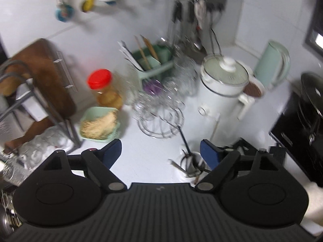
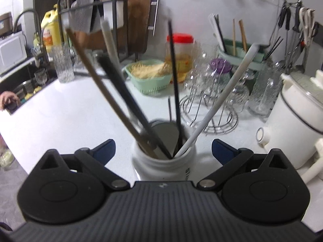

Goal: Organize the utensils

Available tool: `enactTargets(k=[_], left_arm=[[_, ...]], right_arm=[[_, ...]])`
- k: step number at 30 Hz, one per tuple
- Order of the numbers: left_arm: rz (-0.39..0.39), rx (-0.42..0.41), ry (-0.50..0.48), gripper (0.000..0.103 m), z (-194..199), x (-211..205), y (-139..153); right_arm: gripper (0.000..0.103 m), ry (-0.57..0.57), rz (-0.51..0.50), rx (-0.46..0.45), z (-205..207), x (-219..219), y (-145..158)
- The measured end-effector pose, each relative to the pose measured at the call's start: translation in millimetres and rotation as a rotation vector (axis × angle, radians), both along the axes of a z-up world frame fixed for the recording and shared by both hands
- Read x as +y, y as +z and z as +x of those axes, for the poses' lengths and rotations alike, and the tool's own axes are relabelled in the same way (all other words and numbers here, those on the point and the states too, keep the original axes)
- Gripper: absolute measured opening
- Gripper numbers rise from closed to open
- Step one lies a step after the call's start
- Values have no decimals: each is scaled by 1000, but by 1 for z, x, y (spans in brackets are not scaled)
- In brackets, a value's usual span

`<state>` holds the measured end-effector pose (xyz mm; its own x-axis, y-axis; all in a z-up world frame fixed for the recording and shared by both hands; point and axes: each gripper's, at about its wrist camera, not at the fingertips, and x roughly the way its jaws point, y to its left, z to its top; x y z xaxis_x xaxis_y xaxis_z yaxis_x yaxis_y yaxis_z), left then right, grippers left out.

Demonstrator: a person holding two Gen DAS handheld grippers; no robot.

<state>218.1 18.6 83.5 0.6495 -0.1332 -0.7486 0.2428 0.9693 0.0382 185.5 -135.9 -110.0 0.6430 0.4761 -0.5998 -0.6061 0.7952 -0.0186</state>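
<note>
Both grippers: jaws spread, empty | white jar (image 2: 163, 167): five utensils | green basket (image 2: 149, 80): one

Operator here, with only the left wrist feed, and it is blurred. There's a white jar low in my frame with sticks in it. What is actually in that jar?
Observer: The white jar holds long utensils fanned out: a brown stick, black sticks and a white handle.
Operator: Are the right tongs gripping the jar?
Observer: No. The right tongs stand open, with the jar between them and the pads clear of its sides.
Operator: What lies beyond the board rack at my frame's edge?
Observer: A sink, with a person's hand at its near edge.
</note>
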Motion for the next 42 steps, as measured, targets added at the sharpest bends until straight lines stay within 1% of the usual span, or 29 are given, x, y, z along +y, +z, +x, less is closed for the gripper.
enactTargets(k=[5, 8, 10, 13, 16, 20, 24, 27, 29, 32, 33, 36, 39, 42], left_arm=[[-28, -135, 112, 91, -36, 17, 14], [-39, -186, 144, 91, -56, 24, 17], [-42, -221, 184, 91, -71, 30, 19], [-82, -249, 222, 95, -92, 40, 20], [-97, -280, 276, 96, -115, 50, 20], [-120, -294, 322, 99, -143, 60, 18], [-117, -299, 341, 99, -168, 62, 9], [-121, -285, 340, 99, -186, 62, 0], [-106, -289, 346, 99, -198, 62, -6], [-94, -286, 358, 99, -211, 65, -14], [-94, -287, 351, 99, -216, 66, -16], [-79, -277, 343, 99, -227, 66, -23], [-102, -258, 347, 99, -237, 67, -31], [-108, -236, 360, 99, -245, 65, -42]], right_arm=[[103, -31, 40, -41, -17, -7, 31], [103, -59, 86, -60, -28, -10, 51], [103, -93, 112, -74, -33, -12, 65], [103, -153, 142, -93, -44, -15, 88], [103, -176, 180, -127, -59, -19, 110], [103, -211, 188, -157, -83, -19, 128], [103, -238, 214, -147, -109, -20, 136], [103, -266, 223, -137, -127, -21, 136], [103, -284, 226, -135, -140, -20, 135], [103, -312, 182, -170, -162, -16, 131], [103, -317, 181, -166, -168, -15, 130], [103, -325, 220, -129, -181, -18, 125], [103, -339, 230, -111, -190, -20, 121], [103, -338, 226, -104, -198, -21, 119]])
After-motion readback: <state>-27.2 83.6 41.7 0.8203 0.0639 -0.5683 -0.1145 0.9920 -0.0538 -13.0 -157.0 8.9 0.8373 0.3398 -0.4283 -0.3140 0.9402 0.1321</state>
